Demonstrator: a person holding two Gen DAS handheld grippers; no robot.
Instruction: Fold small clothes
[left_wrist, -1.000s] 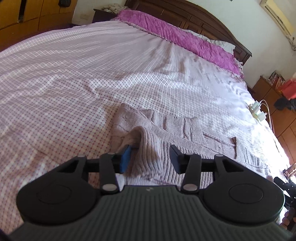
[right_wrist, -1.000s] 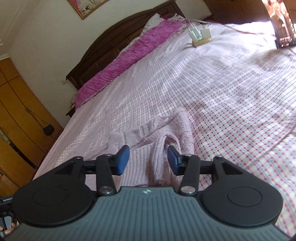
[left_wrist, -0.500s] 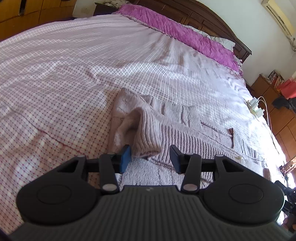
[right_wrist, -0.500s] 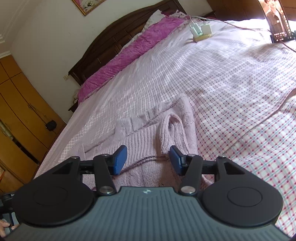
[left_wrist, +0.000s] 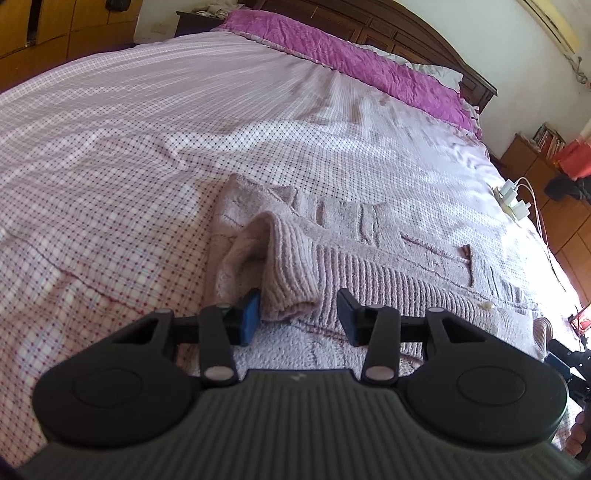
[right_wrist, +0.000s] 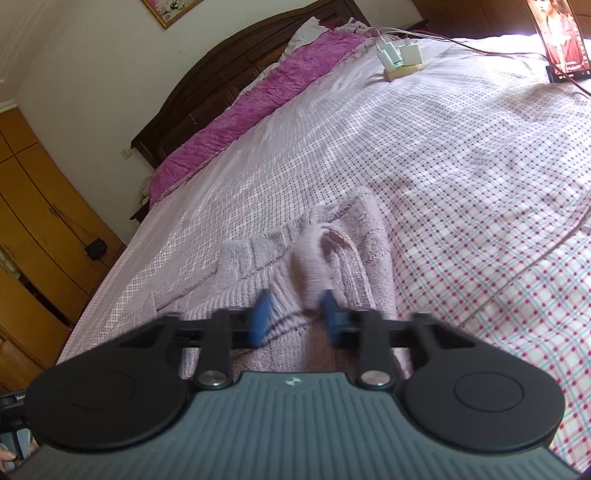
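Sweater (left_wrist: 369, 266), pale knit, spread on checked bedspread (left_wrist: 110, 166); left gripper (left_wrist: 299, 314) gapes around its folded hem, right gripper (right_wrist: 295, 314), blurred, seemingly closing on hem; shallow bite may slip, spoiling fold.

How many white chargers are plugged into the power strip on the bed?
2. The first charger stands on the side nearer the pink pillow, the second charger right beside it, both on the power strip. Another could hide behind them.
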